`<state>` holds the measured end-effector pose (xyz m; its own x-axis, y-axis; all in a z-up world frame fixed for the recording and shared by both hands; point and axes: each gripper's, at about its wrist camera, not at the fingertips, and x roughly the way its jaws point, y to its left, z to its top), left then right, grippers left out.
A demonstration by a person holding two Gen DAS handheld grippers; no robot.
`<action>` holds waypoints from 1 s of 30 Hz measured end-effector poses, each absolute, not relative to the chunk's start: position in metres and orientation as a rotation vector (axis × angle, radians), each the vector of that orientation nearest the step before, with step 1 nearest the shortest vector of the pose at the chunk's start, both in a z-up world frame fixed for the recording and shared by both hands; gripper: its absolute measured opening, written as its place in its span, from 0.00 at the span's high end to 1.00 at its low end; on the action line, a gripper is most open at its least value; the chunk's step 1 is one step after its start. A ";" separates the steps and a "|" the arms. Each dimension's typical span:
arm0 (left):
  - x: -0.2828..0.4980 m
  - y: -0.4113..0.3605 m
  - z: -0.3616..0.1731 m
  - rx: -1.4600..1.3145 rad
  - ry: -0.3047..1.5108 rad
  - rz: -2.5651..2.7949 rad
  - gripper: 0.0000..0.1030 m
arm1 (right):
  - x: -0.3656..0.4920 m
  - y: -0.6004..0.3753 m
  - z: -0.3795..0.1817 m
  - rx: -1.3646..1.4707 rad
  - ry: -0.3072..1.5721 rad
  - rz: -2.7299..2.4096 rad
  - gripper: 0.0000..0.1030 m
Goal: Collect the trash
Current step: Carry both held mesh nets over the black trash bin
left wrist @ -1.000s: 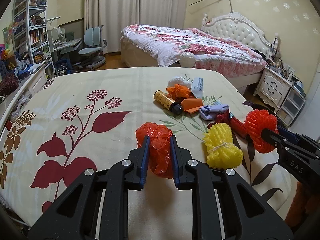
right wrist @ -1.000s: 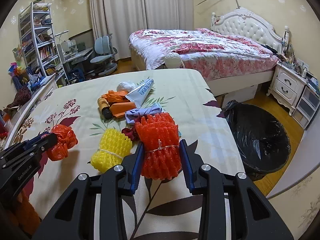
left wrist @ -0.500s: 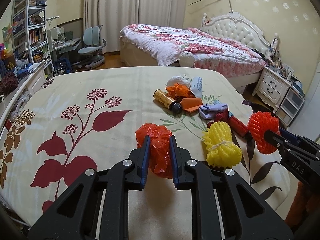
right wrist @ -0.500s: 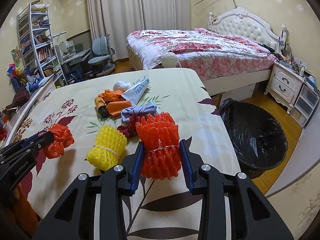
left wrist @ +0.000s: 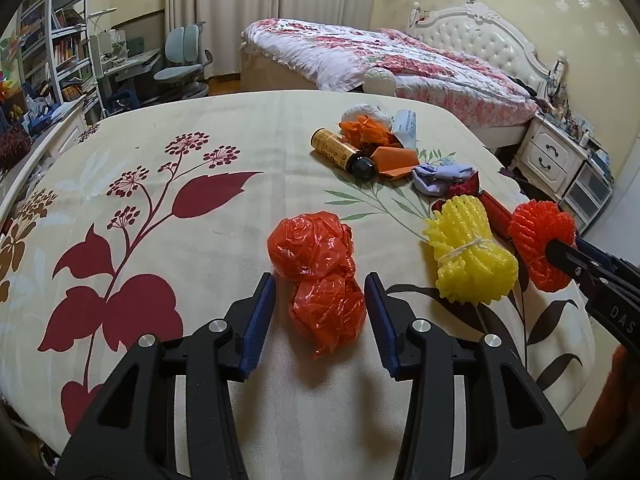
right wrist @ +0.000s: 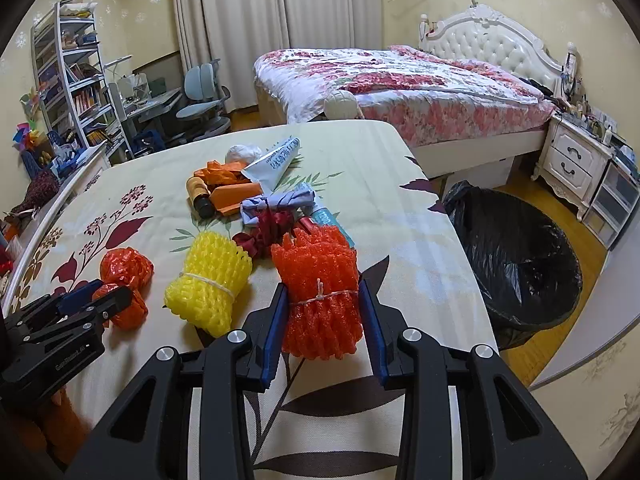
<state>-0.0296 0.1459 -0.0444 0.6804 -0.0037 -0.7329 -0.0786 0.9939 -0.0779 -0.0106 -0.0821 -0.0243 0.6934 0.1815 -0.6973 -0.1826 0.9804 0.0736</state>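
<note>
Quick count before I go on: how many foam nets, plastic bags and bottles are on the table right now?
Foam nets: 2, the yellow net and the red net
Plastic bags: 1, the orange bag
Bottles: 1, the brown bottle
Total: 4

Both views are lit by warm, even indoor light from above, fairly bright. Soft shadows fall under the crumpled orange bag (left wrist: 316, 272) and the yellow foam net (right wrist: 208, 280). The pictures are sharp, without glare. The fisheye lens bends straight lines, and the corners are black.
</note>
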 end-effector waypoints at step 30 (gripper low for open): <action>-0.019 0.084 0.023 -0.085 0.655 -0.129 0.71 | -0.010 -0.131 0.018 0.040 0.665 0.089 0.65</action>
<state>-0.0192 0.0838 0.0230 0.7852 -0.1465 -0.6017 0.0926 0.9885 -0.1198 -0.0102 -0.1311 0.0176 0.7834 0.0951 -0.6141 -0.0692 0.9954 0.0659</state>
